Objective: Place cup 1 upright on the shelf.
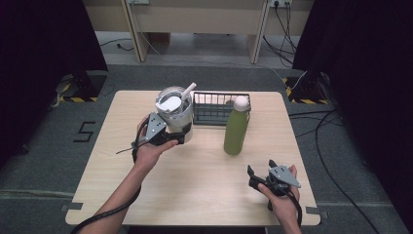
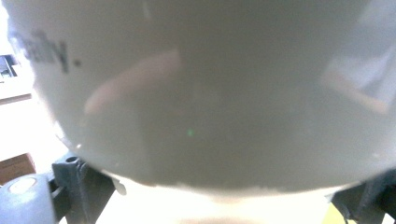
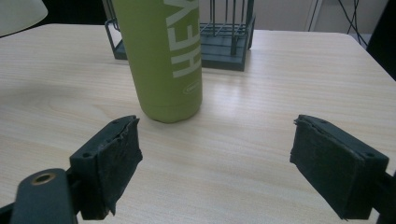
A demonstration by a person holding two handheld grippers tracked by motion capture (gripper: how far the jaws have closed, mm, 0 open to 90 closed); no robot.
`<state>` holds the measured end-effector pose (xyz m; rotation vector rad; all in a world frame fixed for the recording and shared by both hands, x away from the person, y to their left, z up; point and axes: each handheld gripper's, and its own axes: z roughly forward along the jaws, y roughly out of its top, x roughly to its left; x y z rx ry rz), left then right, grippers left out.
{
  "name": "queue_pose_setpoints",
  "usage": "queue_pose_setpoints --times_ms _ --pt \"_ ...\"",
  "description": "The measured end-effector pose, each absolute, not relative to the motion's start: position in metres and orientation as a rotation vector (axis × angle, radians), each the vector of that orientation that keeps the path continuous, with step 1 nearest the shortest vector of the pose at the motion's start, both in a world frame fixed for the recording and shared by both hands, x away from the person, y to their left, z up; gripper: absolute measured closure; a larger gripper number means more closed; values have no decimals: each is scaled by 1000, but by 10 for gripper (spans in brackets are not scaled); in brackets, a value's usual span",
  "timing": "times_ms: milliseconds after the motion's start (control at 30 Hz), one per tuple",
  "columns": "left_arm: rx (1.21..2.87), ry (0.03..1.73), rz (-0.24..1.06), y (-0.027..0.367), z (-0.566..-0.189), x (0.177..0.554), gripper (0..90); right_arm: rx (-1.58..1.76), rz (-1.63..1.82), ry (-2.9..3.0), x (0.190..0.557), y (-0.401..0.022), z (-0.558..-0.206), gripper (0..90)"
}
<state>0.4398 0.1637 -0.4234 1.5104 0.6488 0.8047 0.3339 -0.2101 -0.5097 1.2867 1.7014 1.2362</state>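
Left gripper (image 1: pixel 171 137): jaws clamped round white tumbler (image 1: pixel 174 113), its wall blurred against that gripper's camera; lid and straw seen from above. Right gripper (image 3: pixel 215 158): jaws wide, empty, above desk (image 3: pixel 280 84); green bottle (image 3: pixel 163 56) ahead, lettered, before wire basket (image 3: pixel 229 42).

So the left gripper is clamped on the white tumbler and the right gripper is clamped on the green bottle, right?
Not quite. The left gripper does hold the white tumbler, but the right gripper is open and empty; the right gripper view shows the green bottle standing apart beyond it.

Overhead and right gripper views share the green bottle (image 1: pixel 236 130) (image 3: pixel 163 56).
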Motion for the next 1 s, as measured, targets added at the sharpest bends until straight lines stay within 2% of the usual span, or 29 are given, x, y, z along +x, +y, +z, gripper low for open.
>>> queue_pose_setpoints --times_ms 1000 --pt "1499 645 802 148 -418 463 89 1276 1226 1702 334 -210 -510 155"
